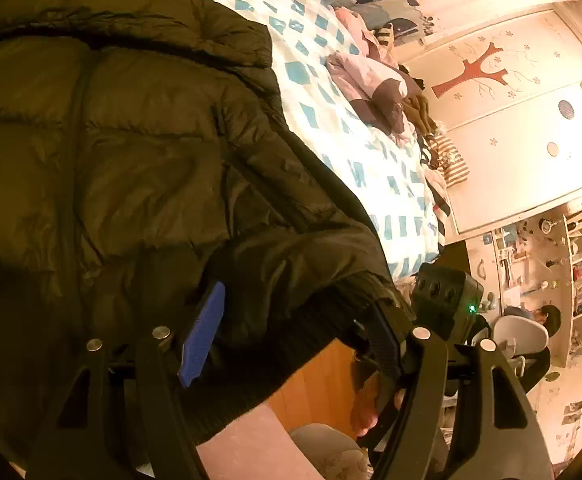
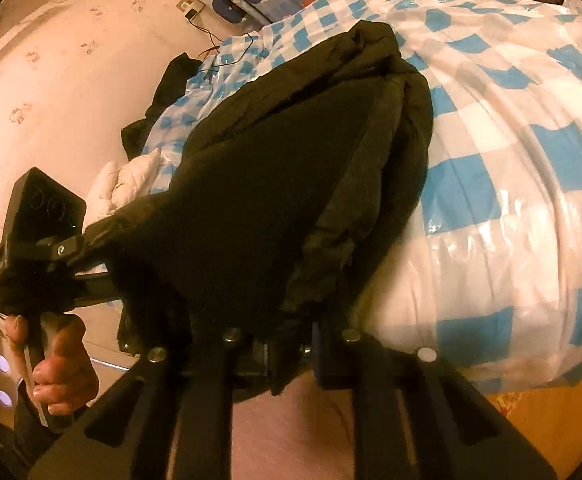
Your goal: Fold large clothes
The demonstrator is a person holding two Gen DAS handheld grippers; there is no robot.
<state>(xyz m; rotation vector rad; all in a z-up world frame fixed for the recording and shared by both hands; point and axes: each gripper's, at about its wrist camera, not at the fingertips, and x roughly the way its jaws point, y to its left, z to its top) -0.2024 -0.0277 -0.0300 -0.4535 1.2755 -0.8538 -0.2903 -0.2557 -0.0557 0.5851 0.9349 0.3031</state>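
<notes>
A large dark puffer jacket [image 1: 123, 140] lies on a bed with a blue-and-white checked cover [image 1: 331, 120]. In the left wrist view my left gripper [image 1: 291, 332] stands wide open with its blue pad [image 1: 203, 336] against the jacket's ribbed hem, which drapes between the fingers. The other gripper [image 1: 447, 296] shows at the right by the hem. In the right wrist view the jacket [image 2: 271, 184] hangs bunched over my right gripper [image 2: 287, 344], whose fingers sit close together under the fabric and grip its edge. The left gripper [image 2: 43, 232] and the hand holding it show at the left.
A pile of pink, brown and striped clothes [image 1: 391, 96] lies at the far side of the bed. A white wardrobe with a tree decal [image 1: 511, 92], shelves and a chair [image 1: 527, 336] stand beyond. The orange wooden bed frame [image 1: 315, 392] runs along the near edge.
</notes>
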